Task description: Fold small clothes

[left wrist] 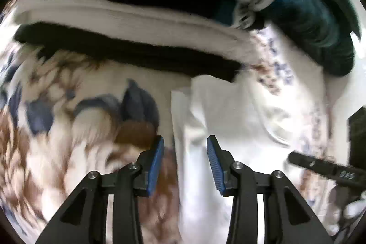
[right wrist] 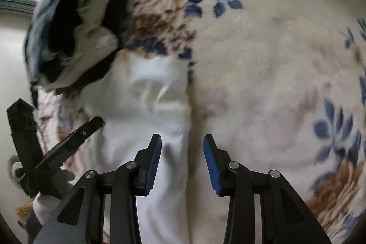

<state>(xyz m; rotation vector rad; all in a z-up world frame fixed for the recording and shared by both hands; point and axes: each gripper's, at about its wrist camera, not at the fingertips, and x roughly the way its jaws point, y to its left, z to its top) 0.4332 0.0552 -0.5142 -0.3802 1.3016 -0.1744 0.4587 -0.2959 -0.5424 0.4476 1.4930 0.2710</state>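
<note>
Both grippers, left (left wrist: 185,152) and right (right wrist: 182,152), hover with jaws apart and nothing between the pads. We note the largest item first: the floral blanket (right wrist: 263,61) that covers the work surface. On it lies the white garment (right wrist: 148,93), flat and apparently folded into a narrow strip; it sits just ahead of both grippers, its long edge running between the right gripper's fingers. We judge this piece largely folded, with perhaps one more fold or a transfer left. Beyond it sits the pile (left wrist: 141,22) of white, black and teal clothes, touching the garment's far end; whether those pieces are folded we cannot tell through motion blur. In the left view the right gripper (left wrist: 324,168) enters from the side, near the garment, so we keep the two tools from crossing.
</note>
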